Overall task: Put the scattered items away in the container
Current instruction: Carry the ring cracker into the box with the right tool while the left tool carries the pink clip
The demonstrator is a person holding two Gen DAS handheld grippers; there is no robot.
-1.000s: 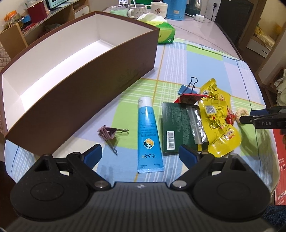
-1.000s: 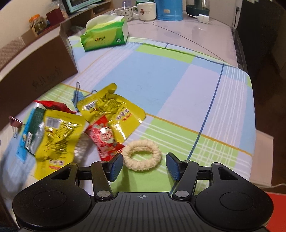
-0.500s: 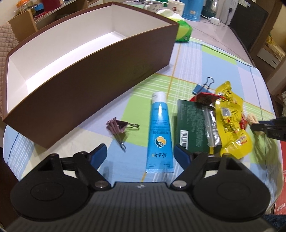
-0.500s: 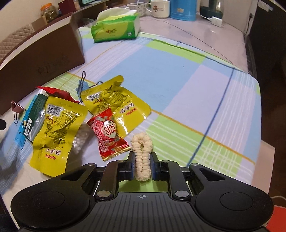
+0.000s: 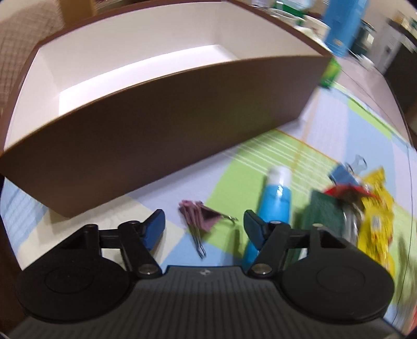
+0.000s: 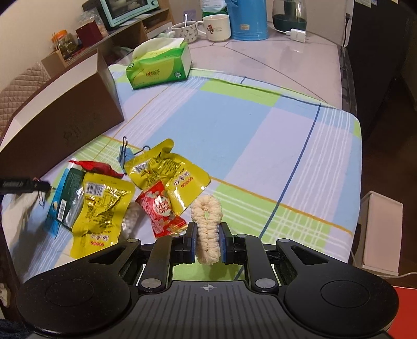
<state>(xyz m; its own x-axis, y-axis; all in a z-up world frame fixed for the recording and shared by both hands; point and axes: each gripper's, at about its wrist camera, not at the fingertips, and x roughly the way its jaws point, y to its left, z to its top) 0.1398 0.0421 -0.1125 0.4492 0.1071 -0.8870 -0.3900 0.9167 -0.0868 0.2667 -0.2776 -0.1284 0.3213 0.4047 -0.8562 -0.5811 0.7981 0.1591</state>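
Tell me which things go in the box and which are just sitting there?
For the job: brown box, cream hair tie in the right gripper, purple clip, blue tube, yellow packets.

Just lying about: tissue pack, mugs, blue jug.

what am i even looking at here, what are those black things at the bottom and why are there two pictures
The black shapes are two hand-held grippers, tongs that a person squeezes, each carrying a wide-angle camera that looks out along its two fingers. So each picture is one gripper's own view.

The left gripper is open, with a purple binder clip lying on the tablecloth between its fingers. The brown box, white inside, is the container, and nothing shows in it.

The right gripper is shut on a cream knitted hair tie.

Loose on the cloth: a blue tube, a dark green packet, yellow snack wrappers, a red wrapper and a blue binder clip. Behind sit a tissue pack and mugs.
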